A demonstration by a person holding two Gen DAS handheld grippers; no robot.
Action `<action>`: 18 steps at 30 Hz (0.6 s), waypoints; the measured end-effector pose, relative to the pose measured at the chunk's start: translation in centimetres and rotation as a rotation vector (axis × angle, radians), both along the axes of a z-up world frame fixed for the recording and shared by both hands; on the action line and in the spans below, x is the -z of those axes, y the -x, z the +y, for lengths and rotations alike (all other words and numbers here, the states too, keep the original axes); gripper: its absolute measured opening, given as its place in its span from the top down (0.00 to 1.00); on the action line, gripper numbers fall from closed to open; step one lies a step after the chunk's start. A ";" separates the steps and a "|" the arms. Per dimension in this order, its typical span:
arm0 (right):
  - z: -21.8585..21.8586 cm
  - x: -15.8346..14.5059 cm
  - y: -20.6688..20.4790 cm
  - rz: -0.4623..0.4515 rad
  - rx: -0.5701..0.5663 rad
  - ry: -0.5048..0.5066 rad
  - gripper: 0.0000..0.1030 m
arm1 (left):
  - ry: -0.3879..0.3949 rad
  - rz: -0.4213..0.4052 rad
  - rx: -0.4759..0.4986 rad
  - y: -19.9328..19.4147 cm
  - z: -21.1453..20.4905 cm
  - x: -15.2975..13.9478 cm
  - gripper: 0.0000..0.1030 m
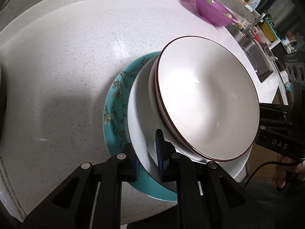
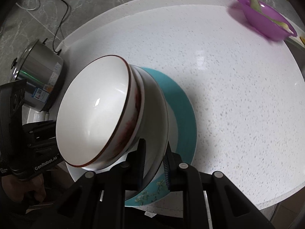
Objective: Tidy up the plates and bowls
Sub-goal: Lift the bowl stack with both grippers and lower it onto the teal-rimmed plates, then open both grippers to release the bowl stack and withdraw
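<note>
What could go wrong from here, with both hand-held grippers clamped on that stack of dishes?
1. The left hand-held gripper and right hand-held gripper pinch only the plates' rims; uneven motion could tilt the stack.
2. The nested bowls sit loose on the white plate and look off-centre, so they might slide.
3. The teal plate may slip from under the white one if the grip loosens.

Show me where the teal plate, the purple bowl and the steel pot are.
teal plate (image 1: 114,103), left wrist view, patterned rim.
purple bowl (image 2: 265,22), right wrist view, outer wall.
steel pot (image 2: 41,70), right wrist view, side wall.
</note>
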State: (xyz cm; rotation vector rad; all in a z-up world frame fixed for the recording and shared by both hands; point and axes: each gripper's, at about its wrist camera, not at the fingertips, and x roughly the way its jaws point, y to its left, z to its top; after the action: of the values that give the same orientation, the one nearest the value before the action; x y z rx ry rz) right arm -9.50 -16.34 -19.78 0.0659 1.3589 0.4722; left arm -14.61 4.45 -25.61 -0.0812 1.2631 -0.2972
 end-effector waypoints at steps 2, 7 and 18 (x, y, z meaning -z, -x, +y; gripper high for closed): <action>0.1 0.1 0.1 -0.010 0.005 0.005 0.82 | -0.015 -0.016 0.016 -0.5 -0.5 0.2 0.88; 0.2 0.5 0.2 -0.012 0.005 0.012 0.82 | -0.028 -0.032 0.031 -0.8 -1.1 0.3 0.87; 0.6 -0.2 2.1 -0.049 0.049 0.054 0.59 | -0.053 -0.075 0.046 -1.0 -0.3 -1.5 0.58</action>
State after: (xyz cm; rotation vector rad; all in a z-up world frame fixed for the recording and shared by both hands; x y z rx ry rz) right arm -11.63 -15.74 -19.56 0.0430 1.3183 0.3935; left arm -13.59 4.10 -24.07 0.0040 1.1985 -0.3036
